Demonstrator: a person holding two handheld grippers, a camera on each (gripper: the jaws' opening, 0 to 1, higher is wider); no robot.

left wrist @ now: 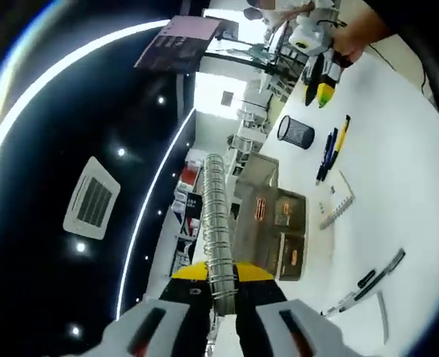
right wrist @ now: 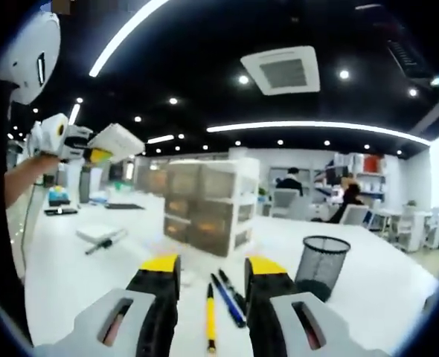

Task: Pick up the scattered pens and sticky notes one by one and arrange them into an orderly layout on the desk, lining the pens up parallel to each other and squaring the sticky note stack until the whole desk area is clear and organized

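— White bench (right wrist: 93, 275) under a dark ceiling with strip lights and a square vent; office desks and seated people far behind. What does the right hand-held gripper (right wrist: 213, 286) have?

— Nothing. Its jaws stand apart, yellow tips hovering over the bench. Between them lie three pens, roughly side by side: a yellow pen (right wrist: 210, 316) nearest the left jaw, a blue pen (right wrist: 228, 300) beside it, and a black pen (right wrist: 233, 289) next to the right jaw.

— And past the jaws?

— A set of translucent drawers (right wrist: 208, 204) straight ahead, a black mesh pen cup (right wrist: 322, 265) off to the right, upright. Far left of the jaws, a white pad (right wrist: 94, 232) with a dark pen (right wrist: 104, 242) just beside it.

— The left hand-held gripper (left wrist: 221, 286)?

— It is closed on a spiral-bound notebook (left wrist: 218, 223), clamping it at the wire coil, which runs straight out from the jaws. The view is rolled heavily, so the bench (left wrist: 398, 216) fills the right side.

— What lies on it there?

— The same three pens, yellow pen (left wrist: 341, 137) and blue pen (left wrist: 329, 152) clearest, well ahead and right of the jaws, near the mesh pen cup (left wrist: 295, 132). A white pad (left wrist: 337, 202) sits closer, and a few dark pens (left wrist: 368, 282) lie scattered to the right of the jaws. The drawers (left wrist: 271, 223) are just beyond the notebook.

— The other gripper?

— It shows far ahead, held in a person's hand (left wrist: 357, 33), above the pens.
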